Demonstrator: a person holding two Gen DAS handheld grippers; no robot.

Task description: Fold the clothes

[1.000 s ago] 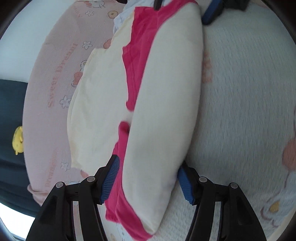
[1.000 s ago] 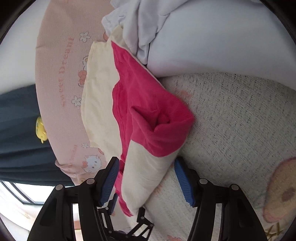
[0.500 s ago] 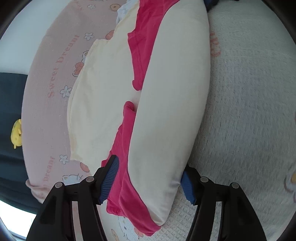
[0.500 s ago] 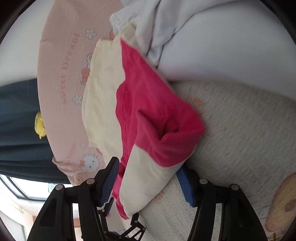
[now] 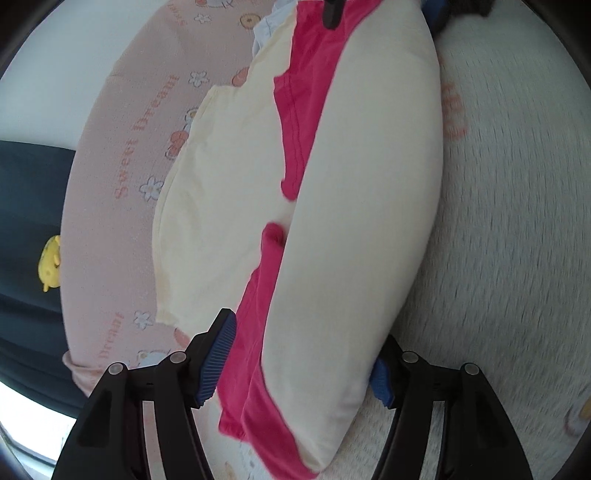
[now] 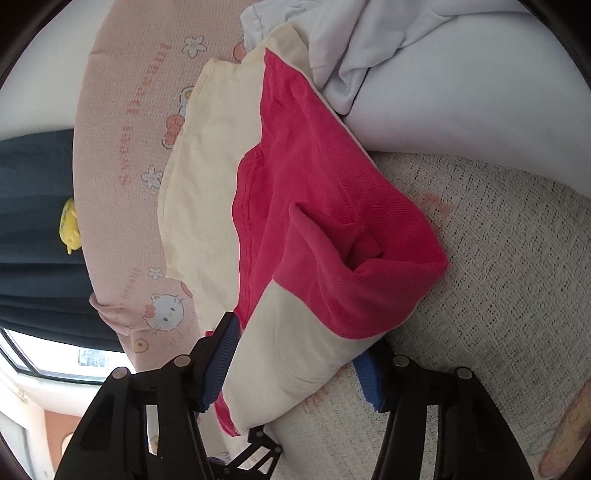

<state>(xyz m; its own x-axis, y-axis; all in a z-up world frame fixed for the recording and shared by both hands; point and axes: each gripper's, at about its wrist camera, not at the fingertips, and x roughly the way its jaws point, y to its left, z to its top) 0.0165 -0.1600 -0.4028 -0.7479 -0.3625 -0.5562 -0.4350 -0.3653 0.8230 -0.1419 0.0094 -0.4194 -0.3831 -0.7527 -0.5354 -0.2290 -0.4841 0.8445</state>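
A cream garment with hot-pink panels (image 5: 362, 206) lies folded lengthwise on the bed. My left gripper (image 5: 300, 369) is shut on the near end of the thick fold, with cream and pink layers filling the gap between its blue pads (image 5: 218, 354). In the right wrist view the same garment (image 6: 325, 229) shows a pink corner folded over cream cloth. My right gripper (image 6: 293, 373) grips the other end of the fold; its jaws are closing and the cloth bulges between the pads (image 6: 219, 354). Part of the right gripper (image 5: 330, 14) shows at the far end in the left wrist view.
A pink "Sweet Dream" cartoon blanket (image 5: 122, 177) lies under the garment's left side, a white knitted blanket (image 5: 509, 221) under its right. Crumpled white clothes (image 6: 354, 48) and a white pillow (image 6: 461, 103) sit beyond. A dark curtain (image 6: 33, 206) with a yellow clip hangs at the left.
The right gripper has shifted and rolled slightly, so the pink corner now sits further right in its view. The left gripper still holds the same fold and has hardly moved.
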